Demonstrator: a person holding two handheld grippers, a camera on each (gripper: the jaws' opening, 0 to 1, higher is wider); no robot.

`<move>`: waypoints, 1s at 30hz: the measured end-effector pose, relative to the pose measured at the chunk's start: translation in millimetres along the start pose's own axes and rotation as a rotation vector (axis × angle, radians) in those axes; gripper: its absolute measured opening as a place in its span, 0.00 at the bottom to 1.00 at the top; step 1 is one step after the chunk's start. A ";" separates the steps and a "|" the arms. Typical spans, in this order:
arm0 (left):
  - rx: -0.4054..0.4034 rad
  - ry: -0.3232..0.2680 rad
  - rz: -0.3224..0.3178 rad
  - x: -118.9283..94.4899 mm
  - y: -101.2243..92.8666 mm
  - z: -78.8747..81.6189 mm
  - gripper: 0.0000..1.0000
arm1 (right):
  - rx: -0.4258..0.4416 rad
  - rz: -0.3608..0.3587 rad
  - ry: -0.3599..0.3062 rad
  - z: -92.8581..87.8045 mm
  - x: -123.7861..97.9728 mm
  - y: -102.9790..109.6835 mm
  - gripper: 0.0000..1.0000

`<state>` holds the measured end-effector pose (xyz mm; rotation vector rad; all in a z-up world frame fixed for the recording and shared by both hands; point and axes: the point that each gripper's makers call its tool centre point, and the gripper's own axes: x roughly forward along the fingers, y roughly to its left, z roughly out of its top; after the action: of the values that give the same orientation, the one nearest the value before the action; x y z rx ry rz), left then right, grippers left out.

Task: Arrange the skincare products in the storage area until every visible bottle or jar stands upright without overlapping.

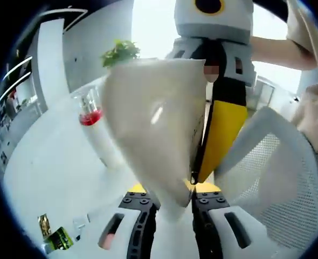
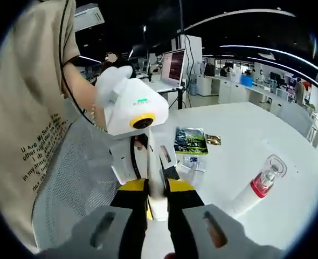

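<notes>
progress: early | left tool [image 1: 172, 208] clamping white tube [image 1: 153, 124] aloft | right tool [image 2: 158, 213] pinching the same tube | red-collared bottle [image 2: 256, 191] lying flat on tabletop [image 2: 245, 129], awaiting uprighting

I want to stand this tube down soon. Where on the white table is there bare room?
The white table is bare across its far side, beyond the lying bottle with the red collar. Another open patch lies between that bottle and the dark sachets. Around the sachets and the small packets it is crowded, and the mesh chair closes the near side.
</notes>
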<state>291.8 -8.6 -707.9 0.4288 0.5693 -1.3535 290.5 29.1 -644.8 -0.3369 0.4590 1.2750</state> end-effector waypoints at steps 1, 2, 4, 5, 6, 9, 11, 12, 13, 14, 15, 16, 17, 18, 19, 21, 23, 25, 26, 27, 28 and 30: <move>0.000 0.002 0.002 0.8 0.2 -0.9 0.21 | -0.001 0.001 0.004 -1.2 0.5 -0.3 0.12; 0.001 0.004 0.003 1.5 0.5 -1.8 0.21 | -0.002 0.002 0.010 -2.4 0.9 -0.7 0.12; -0.008 0.003 0.008 3.5 1.3 -4.0 0.21 | -0.005 0.004 0.021 -5.2 1.9 -1.1 0.12; -0.011 0.002 0.009 4.3 1.1 -4.8 0.21 | -0.008 0.006 0.026 -6.5 2.3 -1.1 0.12; -0.028 -0.011 0.012 3.8 1.7 -3.1 0.21 | -0.008 0.003 0.023 -5.9 2.0 -2.3 0.13; -0.033 -0.018 0.011 4.2 2.6 -2.3 0.21 | 0.002 0.000 0.018 -6.0 1.7 -3.6 0.13; -0.027 -0.020 0.013 4.3 3.2 -1.9 0.21 | 0.006 -0.007 0.013 -6.1 1.7 -4.8 0.13; -0.026 -0.021 0.013 4.3 3.2 -1.8 0.21 | 0.009 -0.007 0.009 -6.2 1.7 -4.8 0.13; -0.021 -0.023 0.013 4.0 2.9 -1.7 0.21 | 0.013 -0.008 0.004 -6.4 1.6 -4.7 0.13; -0.017 -0.023 0.012 3.9 2.7 -1.8 0.22 | 0.017 -0.007 -0.001 -6.2 1.6 -4.3 0.13; -0.015 -0.025 0.012 3.9 2.7 -2.0 0.22 | 0.018 -0.009 -0.002 -6.1 1.6 -4.5 0.13; -0.014 -0.022 0.012 4.0 2.9 -2.5 0.22 | 0.022 -0.010 -0.002 -6.0 1.6 -4.6 0.13; -0.011 -0.001 0.012 3.9 3.3 -6.1 0.23 | 0.029 -0.013 -0.001 -6.0 1.4 -5.1 0.13; 0.005 0.021 0.004 4.2 3.1 -10.7 0.24 | 0.036 -0.015 0.000 -5.9 1.5 -5.2 0.13; 0.012 0.025 0.000 4.7 2.9 -12.2 0.26 | 0.046 -0.018 0.000 -5.9 1.4 -5.8 0.13; 0.007 0.027 -0.001 3.9 3.9 -13.7 0.25 | 0.075 -0.024 -0.003 -5.7 1.4 -6.4 0.14; 0.016 0.027 -0.004 2.7 4.4 -13.7 0.23 | 0.096 -0.044 -0.026 -3.0 0.8 -9.1 0.16; 0.026 0.031 -0.023 2.5 2.8 -14.1 0.21 | 0.117 -0.057 -0.029 -3.2 0.1 -10.0 0.24; 0.032 0.029 -0.018 2.5 4.1 -13.7 0.21 | 0.122 -0.064 -0.026 -4.2 -0.2 -10.4 0.27; 0.035 0.030 -0.022 2.6 3.7 -13.4 0.21 | 0.125 -0.068 -0.024 -5.2 -0.4 -10.1 0.29; 0.042 0.030 -0.028 2.8 3.4 -13.2 0.21 | 0.132 -0.074 -0.018 -7.2 -0.7 -9.2 0.31; 0.050 0.032 -0.035 2.7 3.3 -13.1 0.20 | 0.148 -0.089 -0.014 -10.7 -2.0 -8.2 0.34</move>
<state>293.7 -2.3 -720.0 0.4836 0.5724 -1.3985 296.5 20.0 -653.1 -0.2211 0.5186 1.1491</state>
